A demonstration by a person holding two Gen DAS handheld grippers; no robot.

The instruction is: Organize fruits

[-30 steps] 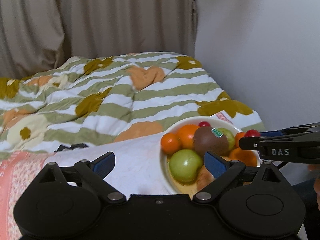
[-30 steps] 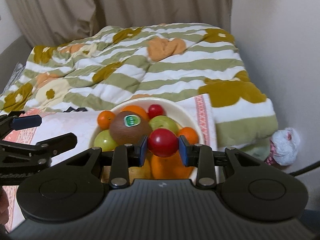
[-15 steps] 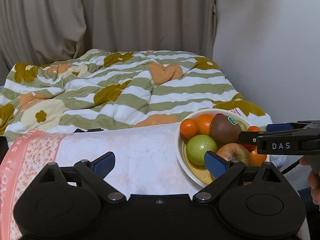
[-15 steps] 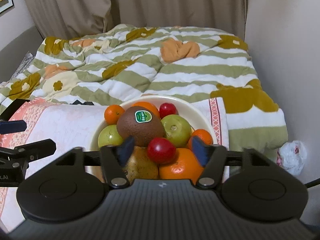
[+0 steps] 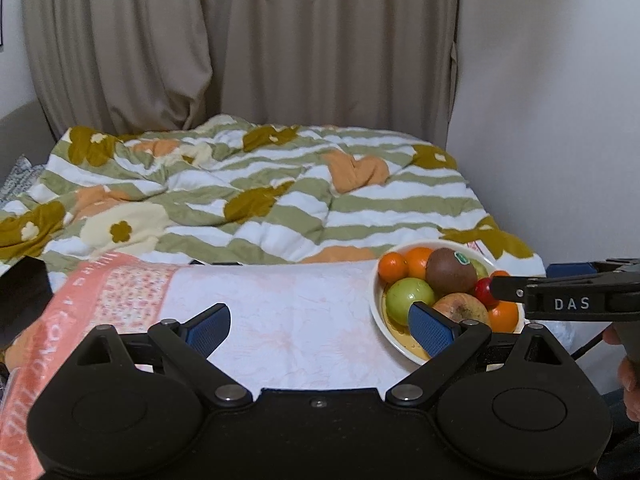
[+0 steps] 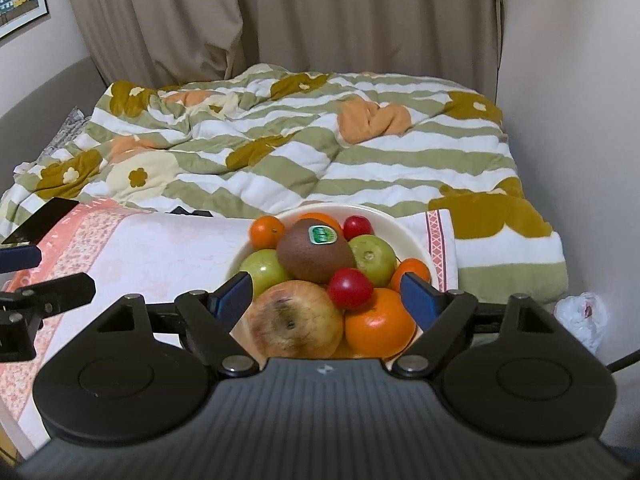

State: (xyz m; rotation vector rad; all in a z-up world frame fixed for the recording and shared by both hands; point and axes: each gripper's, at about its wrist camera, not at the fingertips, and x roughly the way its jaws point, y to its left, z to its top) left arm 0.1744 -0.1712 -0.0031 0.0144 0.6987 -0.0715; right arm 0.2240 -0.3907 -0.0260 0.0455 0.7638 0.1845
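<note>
My right gripper [image 6: 326, 296] hangs over the near side of the cream bowl [image 6: 408, 228], its jaws having just been opening and now spread wide with nothing pinched between them. The small red fruit [image 6: 350, 288] sits free on the pile, resting against the big orange [image 6: 380, 326] and the blotched apple [image 6: 295, 320], with the stickered kiwi [image 6: 316, 254] just behind it. It lies slightly right of centre in the gap, below and ahead of the blue pads [image 6: 416, 294], touching neither.

My left gripper [image 5: 320, 322] is released too, jaws wide over the bare pink-and-white cloth [image 5: 280, 312] covering the surface at the foot of the bed; the bowl sits off to its right, just past its right-hand pad. The striped floral quilt [image 5: 280, 200] spreads behind everything.

By my reading, the fruit is all gathered: two green fruits [image 6: 264, 266], three smaller oranges and a second red one [image 6: 357, 227] at the far rim fill the rest of the bowl. No loose fruit shows on the cloth in either view.

Whatever comes next turns on the right side, which is squarely above the heap while the left stands beside it. The round fruits offer no long axis to line up on, so any regrasp would depend on coming straight down. The red fruit, perched on curved neighbours, looks liable to roll if nudged.
</note>
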